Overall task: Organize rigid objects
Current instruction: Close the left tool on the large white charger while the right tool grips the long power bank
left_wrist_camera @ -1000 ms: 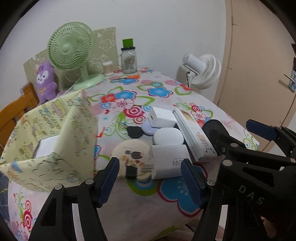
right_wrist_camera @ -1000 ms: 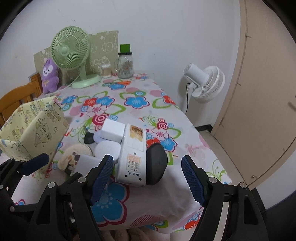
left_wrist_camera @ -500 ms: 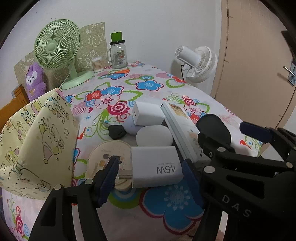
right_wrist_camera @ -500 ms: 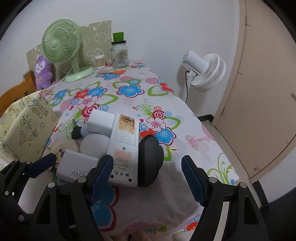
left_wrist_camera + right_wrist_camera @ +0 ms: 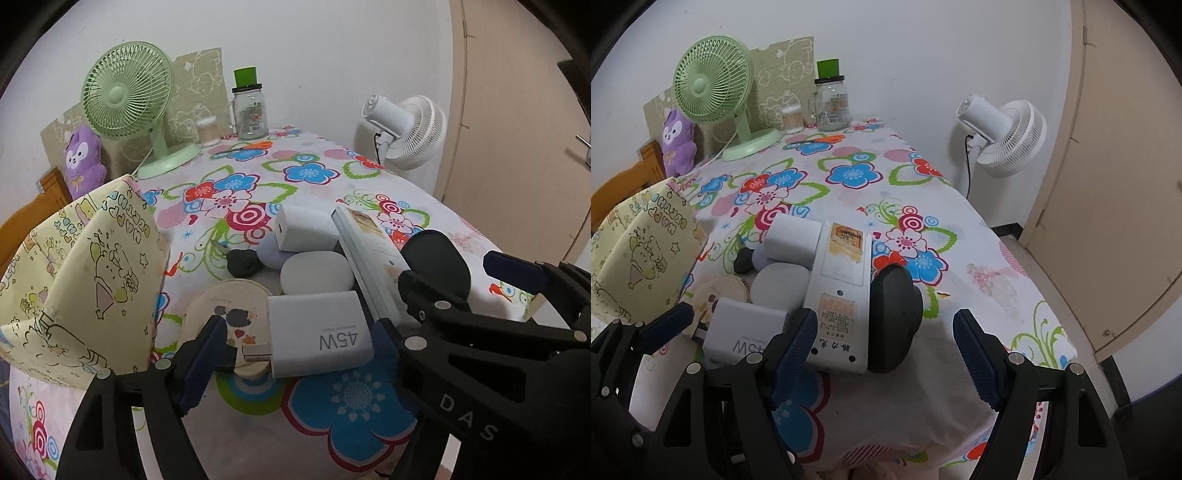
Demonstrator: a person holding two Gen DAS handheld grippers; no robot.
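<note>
A cluster of small items lies near the front edge of the flowered table. My left gripper (image 5: 295,350) straddles the white 45W charger (image 5: 317,332); its jaws are opening and the pads stand clear of the charger. Beside the charger lie a round picture coaster (image 5: 221,310), a white oval case (image 5: 314,273), a second white charger (image 5: 306,232), a small black lump (image 5: 242,262) and a long white box (image 5: 369,258). My right gripper (image 5: 884,350) is open just short of the black mouse (image 5: 894,317) and the long white box (image 5: 842,291), touching neither.
A yellow patterned fabric bin (image 5: 85,277) stands at the left of the cluster. At the back are a green fan (image 5: 129,96), a purple plush (image 5: 83,158) and a glass jar (image 5: 251,110). A white fan (image 5: 1004,136) and a door (image 5: 1126,184) are to the right.
Both grippers have come down and closer to the cluster. The left gripper's fingers now stand wider apart on either side of the 45W charger. The objects have stayed put.
</note>
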